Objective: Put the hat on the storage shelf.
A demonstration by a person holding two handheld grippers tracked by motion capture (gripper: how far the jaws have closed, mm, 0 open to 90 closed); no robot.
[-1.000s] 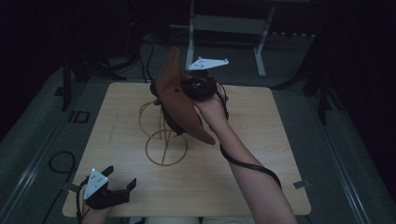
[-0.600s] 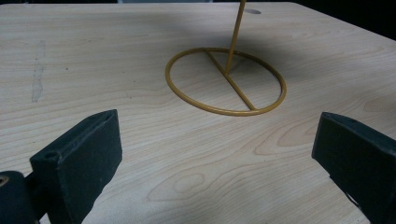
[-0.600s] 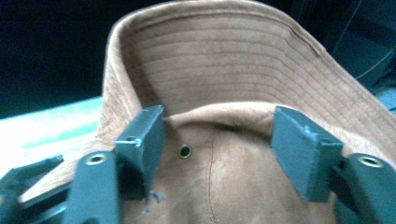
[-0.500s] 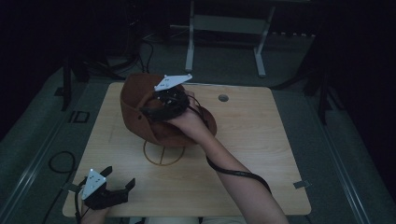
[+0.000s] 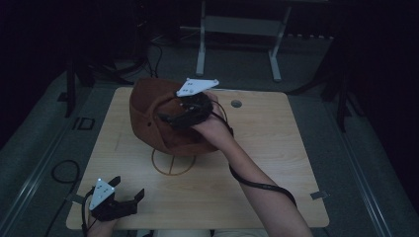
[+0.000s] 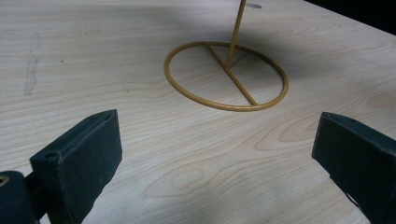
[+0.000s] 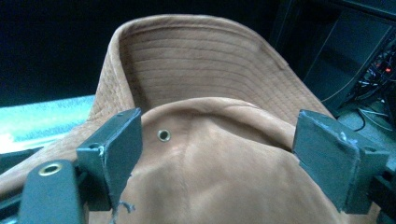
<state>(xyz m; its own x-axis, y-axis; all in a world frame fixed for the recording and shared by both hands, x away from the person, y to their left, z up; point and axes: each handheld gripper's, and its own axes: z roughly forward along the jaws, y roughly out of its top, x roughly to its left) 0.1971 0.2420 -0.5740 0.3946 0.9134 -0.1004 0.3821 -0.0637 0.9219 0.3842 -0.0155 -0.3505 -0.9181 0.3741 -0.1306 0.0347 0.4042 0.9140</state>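
Wooden bench carries a yellow wire stand, and a brown hat sits on top of it near the far left part of the bench. A metal frame stands on the dark floor behind. The hat is soft suede with a stitched brim turned up and a small brass eyelet. The right gripper is over the crown, jaws wide apart, the crown between them. The left gripper rests at the near left corner, jaws wide open and empty. The hat hides the top of the stand.
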